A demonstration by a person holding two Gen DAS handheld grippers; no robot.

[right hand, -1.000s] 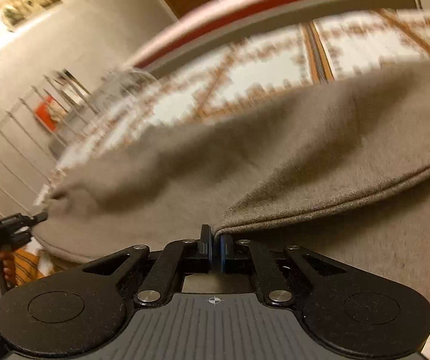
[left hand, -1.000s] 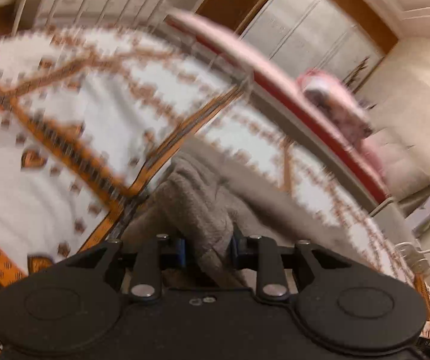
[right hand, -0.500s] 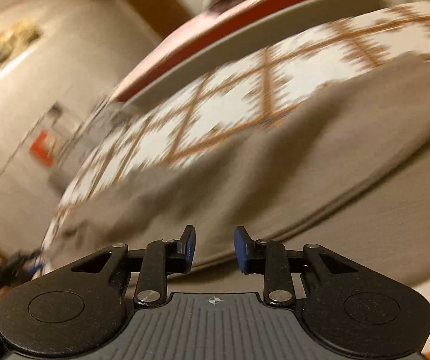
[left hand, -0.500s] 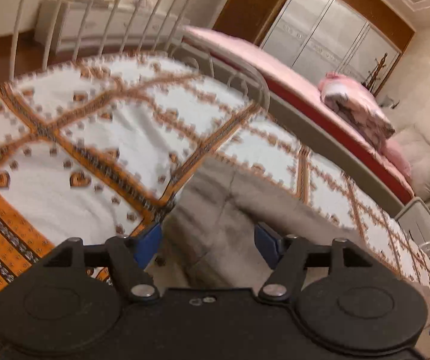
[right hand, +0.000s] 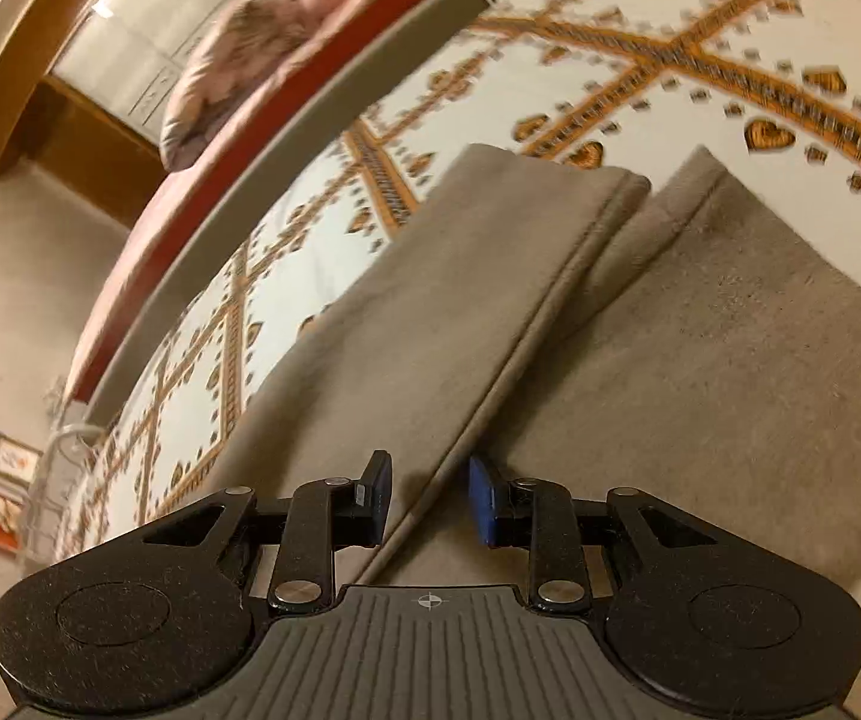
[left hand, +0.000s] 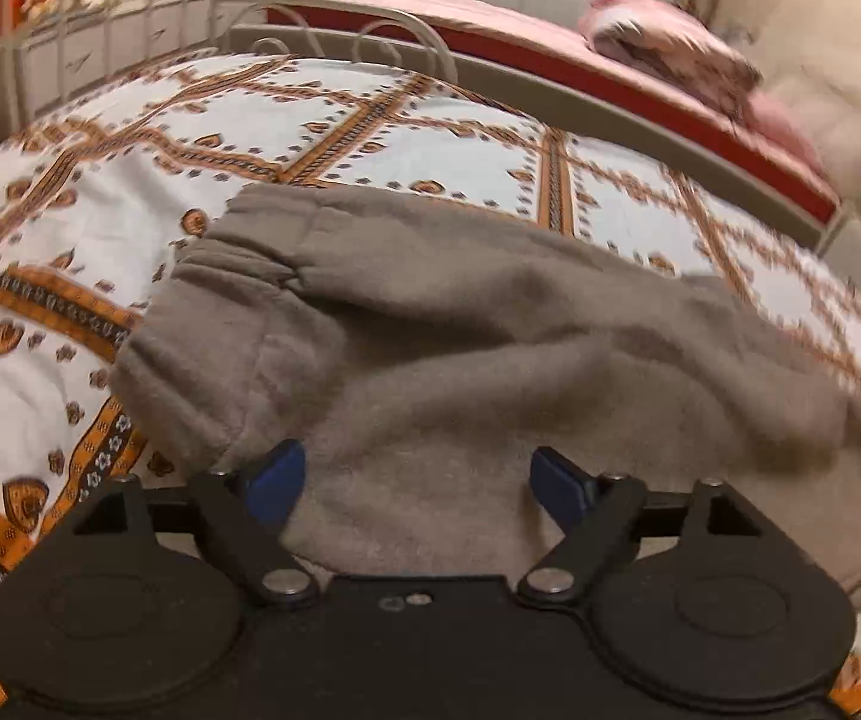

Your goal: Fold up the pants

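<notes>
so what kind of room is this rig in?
Most likely a home bedroom: grey pants lie on a bed with a heart-patterned bedspread, a second bed with a pink cover stands beside it, and wardrobe doors stand behind.

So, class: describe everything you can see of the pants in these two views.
The pants are grey-brown, of soft fleece-like cloth, and lie spread on the patterned bedspread. The left view shows a gathered elastic waistband and rumpled folds. The right view shows two legs side by side, flat, with stitched hems at their far ends. Both the left gripper and the right gripper hang open above the cloth, gripping nothing.
</notes>
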